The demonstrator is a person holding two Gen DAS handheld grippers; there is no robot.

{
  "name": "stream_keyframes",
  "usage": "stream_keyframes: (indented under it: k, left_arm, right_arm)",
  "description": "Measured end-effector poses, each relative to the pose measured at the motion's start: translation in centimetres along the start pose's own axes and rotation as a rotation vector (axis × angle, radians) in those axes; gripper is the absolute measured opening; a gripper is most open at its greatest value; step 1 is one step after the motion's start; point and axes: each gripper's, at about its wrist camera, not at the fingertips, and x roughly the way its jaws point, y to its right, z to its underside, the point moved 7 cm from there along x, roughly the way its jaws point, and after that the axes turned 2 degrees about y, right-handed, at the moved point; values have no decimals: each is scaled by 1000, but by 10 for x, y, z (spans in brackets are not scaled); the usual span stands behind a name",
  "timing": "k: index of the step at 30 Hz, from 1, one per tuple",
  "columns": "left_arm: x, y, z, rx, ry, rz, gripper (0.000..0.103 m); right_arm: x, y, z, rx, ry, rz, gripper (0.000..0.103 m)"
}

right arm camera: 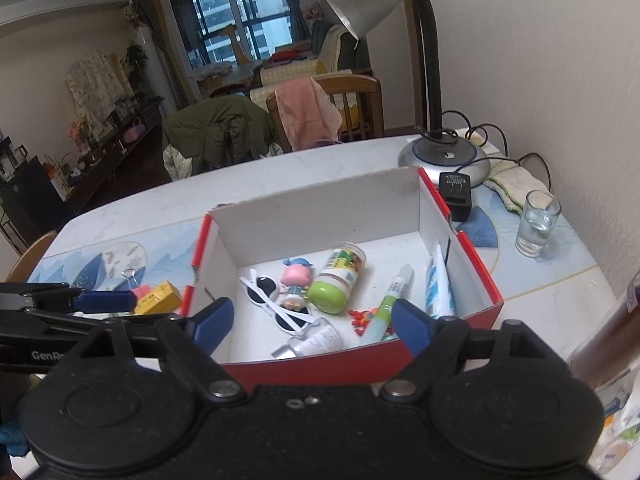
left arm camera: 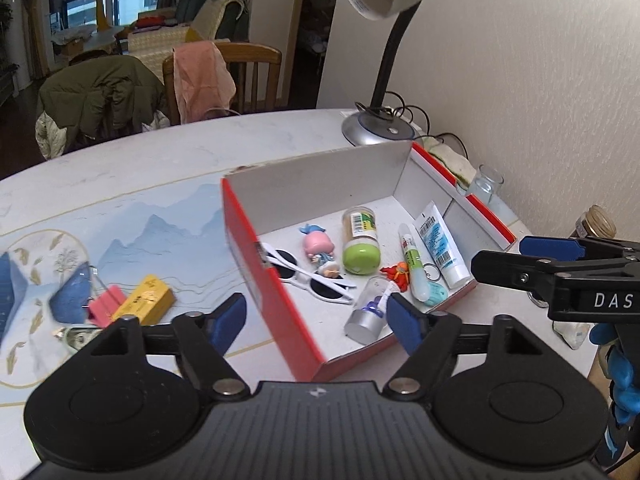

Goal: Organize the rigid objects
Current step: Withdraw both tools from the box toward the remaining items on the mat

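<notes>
My left gripper (left arm camera: pixel 316 320) and right gripper (right arm camera: pixel 308 324), lettered "DAS", hang jaws apart and empty over the red box (left arm camera: pixel 256 264).

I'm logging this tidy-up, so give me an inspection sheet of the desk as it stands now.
Surface: pale table with a blue mountain print.
Job's things: red cardboard box holds white sunglasses, a pink doll figure, a green-capped jar, a white tube and a clear vial; yellow carton and pink clip lie outside.
Clutter: drinking glass, folded cloth.
Grippers: left gripper and right gripper open, empty.
Cables: black lamp cord, adapter.
Surroundings: desk lamp, wooden chairs, window.
</notes>
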Motion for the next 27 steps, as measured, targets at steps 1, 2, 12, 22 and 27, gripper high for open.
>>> stream_keyframes:
  k: [1, 2, 12, 22, 27]
  left_arm:
    - [-4, -4, 1, -1, 6, 0, 79]
    - [-9, -8, 2, -4, 11, 0, 80]
    - [-40, -46, 14, -17, 51, -9, 87]
    - [-62, -94, 32, -54, 101, -19, 103]
    - [-70, -123, 43, -73, 115, -46, 103]
  right_arm:
    - [-2, -3, 1, 5, 2, -4, 88]
    - [-3, -7, 3, 9, 4, -6, 88]
    - [-16, -45, 20, 52, 28, -39, 100]
    - [-21, -96, 30, 36, 54, -71, 103]
    - [-15, -122, 36, 34, 36, -81, 103]
